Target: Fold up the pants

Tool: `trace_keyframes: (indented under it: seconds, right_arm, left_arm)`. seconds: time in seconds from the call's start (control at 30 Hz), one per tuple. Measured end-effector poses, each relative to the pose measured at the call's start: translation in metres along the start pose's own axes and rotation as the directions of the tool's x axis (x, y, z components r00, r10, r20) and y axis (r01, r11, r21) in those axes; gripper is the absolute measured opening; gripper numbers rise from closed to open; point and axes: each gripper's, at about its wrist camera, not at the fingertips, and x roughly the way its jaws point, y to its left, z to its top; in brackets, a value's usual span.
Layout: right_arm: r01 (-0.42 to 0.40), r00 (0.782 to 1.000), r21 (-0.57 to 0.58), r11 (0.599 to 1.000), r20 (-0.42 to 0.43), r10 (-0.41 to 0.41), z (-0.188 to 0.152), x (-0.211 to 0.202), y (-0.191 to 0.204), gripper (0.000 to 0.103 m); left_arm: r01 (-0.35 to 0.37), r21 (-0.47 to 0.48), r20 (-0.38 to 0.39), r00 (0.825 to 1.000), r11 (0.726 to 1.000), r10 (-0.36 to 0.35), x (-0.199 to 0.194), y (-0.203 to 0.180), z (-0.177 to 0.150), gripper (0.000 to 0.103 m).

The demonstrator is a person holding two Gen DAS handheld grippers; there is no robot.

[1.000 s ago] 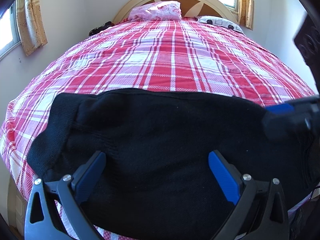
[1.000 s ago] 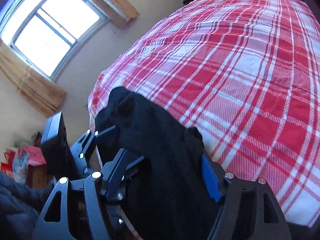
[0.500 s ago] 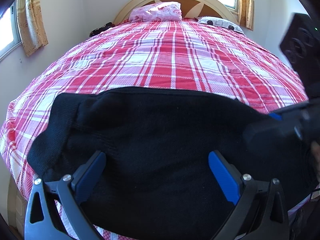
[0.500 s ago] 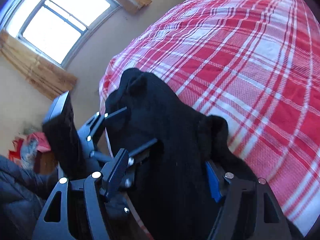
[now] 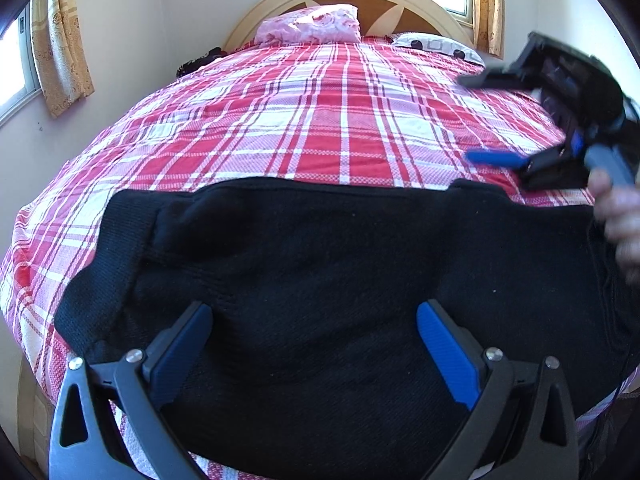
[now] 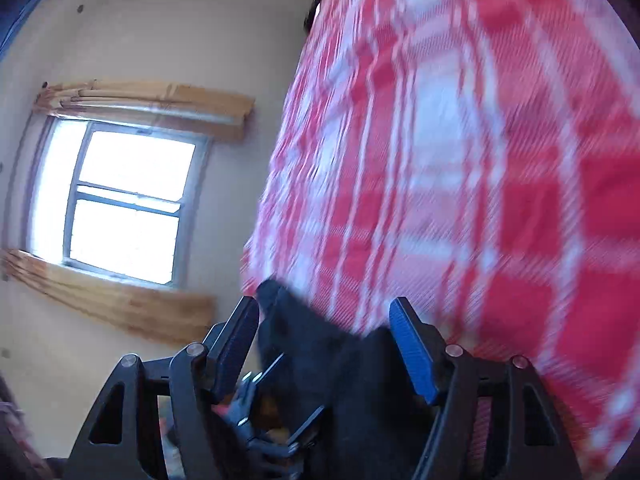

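Both tongs gape empty: left tongs over the black knitted pants, right tongs above the red plaid bedspread; an uneven regrasp could skew the fold.

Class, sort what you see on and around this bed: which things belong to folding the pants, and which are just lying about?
Part of the job:
black pants
left gripper
right gripper
plaid bedspread, the folding surface

Just lying about:
pink pillow
white patterned pillow
dark item by the headboard
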Motion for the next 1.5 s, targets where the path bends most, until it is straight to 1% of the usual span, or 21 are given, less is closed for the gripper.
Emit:
trace_keyframes:
  seconds: [0.07, 0.13, 0.17, 0.2, 0.27, 0.37, 0.4, 0.47, 0.57, 0.63, 0.73, 0.83, 0.97, 1.1, 1.17, 1.2, 1.23, 1.27, 1.33, 1.4, 1.5]
  right_arm:
    - [0.021, 0.996, 0.013, 1.000, 0.084, -0.022, 0.011, -0.028, 0.004, 0.069]
    - [0.087, 0.991, -0.081, 0.993, 0.110, -0.078, 0.009, -0.048, 0.026, 0.064]
    - [0.147, 0.984, -0.177, 0.973, 0.124, -0.126, -0.001, -0.054, 0.046, 0.050]
    - [0.182, 0.980, -0.236, 0.955, 0.117, -0.158, -0.011, -0.054, 0.058, 0.027]
    - [0.223, 0.974, -0.317, 0.922, 0.046, -0.220, -0.037, -0.039, 0.075, 0.011]
    - [0.226, 0.962, -0.408, 0.885, -0.048, -0.268, -0.076, -0.008, 0.078, 0.011]
    - [0.270, 0.943, -0.438, 0.858, -0.062, -0.328, -0.087, 0.005, 0.074, 0.011]
    - [0.418, 0.877, -0.444, 0.793, -0.031, -0.479, -0.097, 0.023, 0.055, 0.003]
    - [0.427, 0.895, -0.372, 0.824, 0.042, -0.444, -0.089, 0.018, 0.043, 0.002]
    - [0.421, 0.905, -0.280, 0.863, 0.064, -0.421, -0.088, 0.008, 0.042, 0.007]
    - [0.383, 0.924, -0.328, 0.864, 0.141, -0.356, -0.113, -0.012, 0.070, 0.008]
    - [0.361, 0.932, -0.378, 0.853, 0.150, -0.329, -0.147, -0.014, 0.091, 0.008]
    - [0.364, 0.932, -0.438, 0.822, 0.169, -0.322, -0.191, -0.009, 0.105, 0.008]
    - [0.365, 0.930, -0.494, 0.789, 0.155, -0.334, -0.225, -0.008, 0.105, 0.008]
    - [0.376, 0.925, -0.508, 0.775, 0.157, -0.347, -0.235, -0.014, 0.105, 0.008]
    - [0.386, 0.921, -0.507, 0.771, 0.166, -0.352, -0.237, -0.017, 0.104, 0.008]
    - [0.391, 0.920, -0.501, 0.772, 0.177, -0.351, -0.239, -0.021, 0.102, 0.008]
    - [0.394, 0.919, -0.487, 0.779, 0.189, -0.346, -0.239, -0.026, 0.100, 0.008]
    - [0.400, 0.916, -0.464, 0.790, 0.211, -0.340, -0.236, -0.031, 0.096, 0.008]
    - [0.402, 0.915, -0.441, 0.803, 0.220, -0.337, -0.233, -0.036, 0.093, 0.008]
    - [0.397, 0.916, -0.387, 0.832, 0.221, -0.335, -0.230, -0.044, 0.083, 0.008]
  left_arm:
    - [-0.002, 0.000, 0.001, 1.000, 1.000, 0.002, 0.000, 0.000, 0.000, 0.103]
    - [-0.006, -0.001, 0.002, 1.000, 1.000, 0.006, 0.001, -0.001, 0.000, 0.103]
    - [-0.007, -0.001, 0.003, 1.000, 1.000, 0.007, 0.001, -0.001, -0.001, 0.103]
    - [-0.009, -0.002, 0.002, 1.000, 1.000, 0.009, 0.001, -0.001, -0.001, 0.103]
    - [-0.012, -0.004, -0.002, 1.000, 1.000, 0.012, 0.001, -0.002, 0.000, 0.103]
    - [-0.010, -0.010, -0.012, 1.000, 1.000, 0.010, 0.001, -0.001, 0.001, 0.103]
    - [-0.011, -0.009, -0.018, 1.000, 1.000, 0.011, 0.001, -0.001, 0.001, 0.103]
    - [-0.013, -0.005, -0.022, 1.000, 1.000, 0.013, -0.001, -0.001, 0.000, 0.103]
    - [-0.018, -0.032, -0.011, 1.000, 0.999, 0.017, -0.015, 0.009, -0.004, 0.103]
    - [-0.053, -0.057, 0.050, 0.997, 0.997, 0.056, -0.032, 0.022, -0.008, 0.103]
    - [-0.100, -0.190, 0.122, 0.985, 0.977, 0.125, -0.056, 0.060, -0.014, 0.103]
    - [-0.102, -0.359, 0.066, 0.989, 0.928, 0.134, -0.049, 0.095, -0.017, 0.103]
    - [-0.045, -0.494, -0.025, 0.999, 0.869, 0.038, -0.021, 0.109, -0.024, 0.097]
    - [-0.039, -0.520, 0.017, 0.998, 0.853, 0.056, -0.016, 0.099, -0.024, 0.098]
    - [-0.020, -0.557, 0.043, 0.998, 0.830, 0.053, -0.016, 0.100, -0.026, 0.096]
    - [-0.008, -0.575, 0.058, 0.997, 0.818, 0.050, -0.016, 0.099, -0.026, 0.093]
    - [-0.006, -0.586, 0.069, 0.996, 0.810, 0.057, -0.018, 0.102, -0.027, 0.078]
    - [-0.006, -0.596, 0.076, 0.995, 0.803, 0.063, -0.019, 0.102, -0.028, 0.053]
    - [0.043, -0.621, 0.086, 0.996, 0.782, 0.014, -0.017, 0.113, -0.028, 0.023]
    - [0.073, -0.639, 0.095, 0.995, 0.766, -0.015, -0.016, 0.118, -0.029, 0.022]
    - [0.073, -0.617, 0.106, 0.994, 0.784, -0.009, -0.021, 0.114, -0.025, 0.019]
